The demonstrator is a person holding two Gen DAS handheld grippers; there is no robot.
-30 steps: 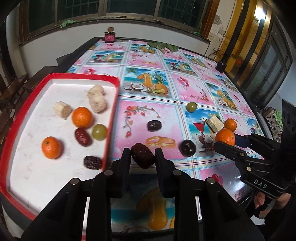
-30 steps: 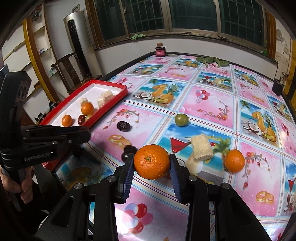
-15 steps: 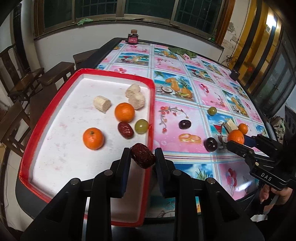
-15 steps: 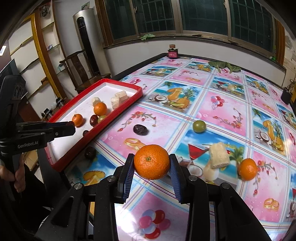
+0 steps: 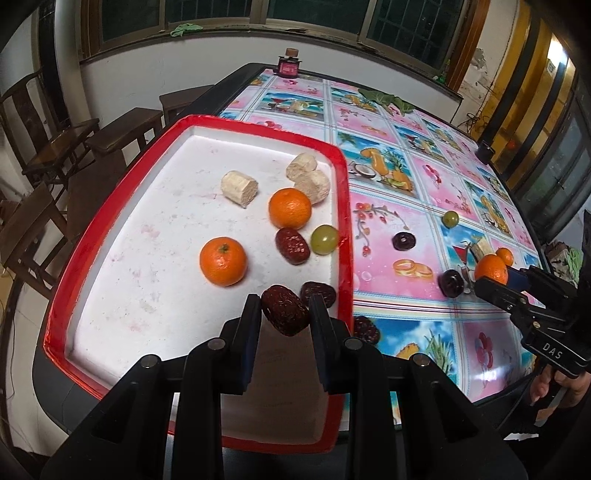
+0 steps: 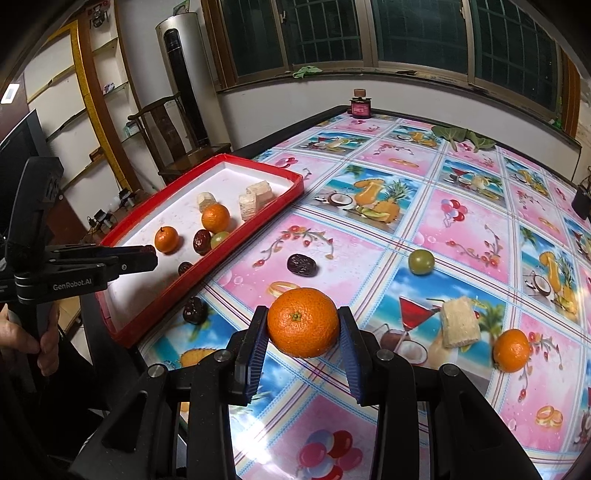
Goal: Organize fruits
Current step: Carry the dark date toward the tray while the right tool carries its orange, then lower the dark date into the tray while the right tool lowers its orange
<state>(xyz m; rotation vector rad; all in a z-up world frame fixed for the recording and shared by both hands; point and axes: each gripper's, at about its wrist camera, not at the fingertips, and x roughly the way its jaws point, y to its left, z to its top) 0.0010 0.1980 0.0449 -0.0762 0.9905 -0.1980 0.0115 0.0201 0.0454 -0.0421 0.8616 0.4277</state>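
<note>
Left wrist view above red tray (image 5: pixel 341 206), right wrist view low over table (image 6: pixel 461 236) — both share tray

A home dining room: patterned tablecloth (image 6: pixel 461 229), wooden chairs (image 5: pixel 40 147), barred windows (image 6: pixel 417 33).

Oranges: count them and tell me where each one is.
4 oranges: two in the tray, one in the right gripper, one loose on the table. None looks hidden.

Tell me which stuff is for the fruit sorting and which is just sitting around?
For the job:
red tray
date in the left gripper
orange in the right gripper
green grape, loose orange, dark date on the table

Just lying about:
small jar
green leaves
wooden chair
</note>
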